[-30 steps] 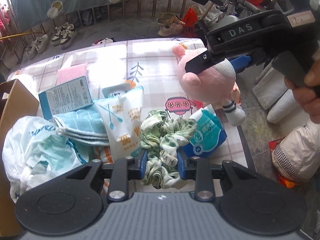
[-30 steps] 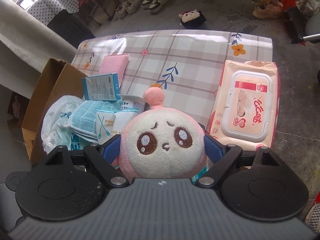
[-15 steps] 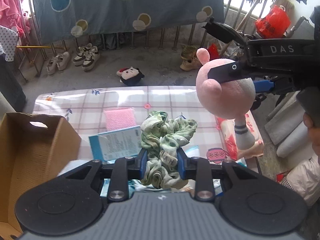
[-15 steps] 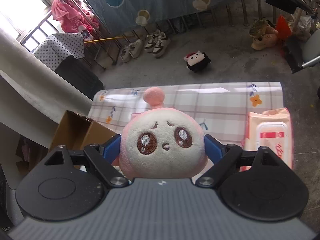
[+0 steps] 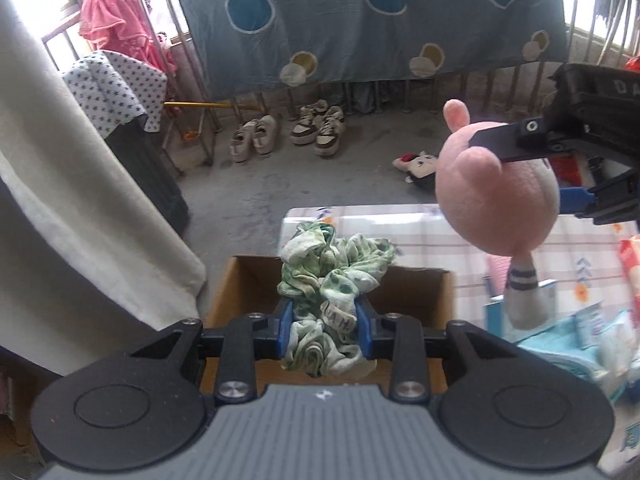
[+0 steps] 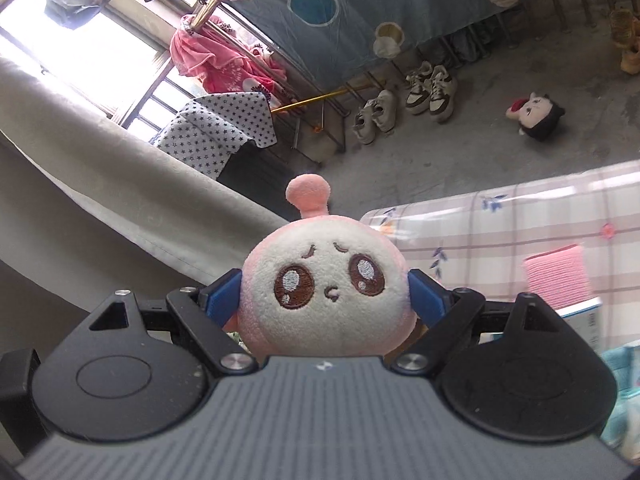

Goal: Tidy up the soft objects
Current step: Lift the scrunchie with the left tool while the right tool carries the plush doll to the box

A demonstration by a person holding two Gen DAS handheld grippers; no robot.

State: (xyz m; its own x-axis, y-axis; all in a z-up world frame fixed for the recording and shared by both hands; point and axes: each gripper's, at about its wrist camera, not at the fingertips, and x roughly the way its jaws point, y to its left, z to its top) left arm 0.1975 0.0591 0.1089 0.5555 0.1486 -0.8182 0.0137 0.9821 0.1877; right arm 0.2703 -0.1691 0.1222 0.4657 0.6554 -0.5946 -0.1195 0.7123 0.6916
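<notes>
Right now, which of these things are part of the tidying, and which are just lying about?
Part of the job:
- green cloth, pinched in the left claw
- pink plush toy, held by the right claw
- cardboard box below the cloth

Just lying about:
- shoes on the floor
- small doll on the floor
- hanging blue sheet
</notes>
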